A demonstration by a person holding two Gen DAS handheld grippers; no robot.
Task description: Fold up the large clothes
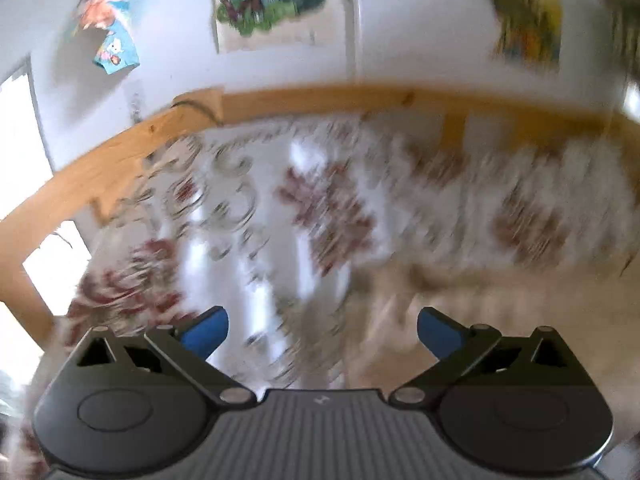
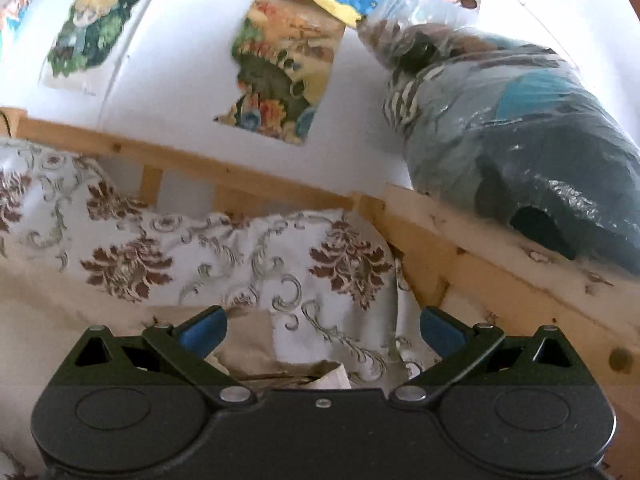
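Left gripper (image 1: 322, 336): I see my blue pads spread wide at the bottom of the frame, nothing between them; I hold no cloth here.
Right gripper (image 2: 323, 334): also spread wide, pads apart at lower centre, empty; cloth lies under the gap but neither pad presses on it.
Patterned fabric (image 2: 224, 256): the large piece to fold, white with brown medallions and grey scrolls, fills the middle of the right view and lies bunched against the rail. In the left view it is a blurred band across the centre (image 1: 328, 208).
Beige underside (image 2: 248, 340): a plain tan layer shows just below the right pads, perhaps the cloth's reverse turned up by a fold; I cannot be sure.
Wooden rail (image 2: 256, 184): runs across behind the fabric; it stops the cloth sliding back.
Bagged clothes (image 2: 520, 140): a clear plastic bag of dark items rests on the rail at the right, well apart from my pads.
Wall pictures (image 2: 284, 72): stuck on the white wall, upper frame.
Next: with both grippers free, I judge I must pick fresh edges before another fold.
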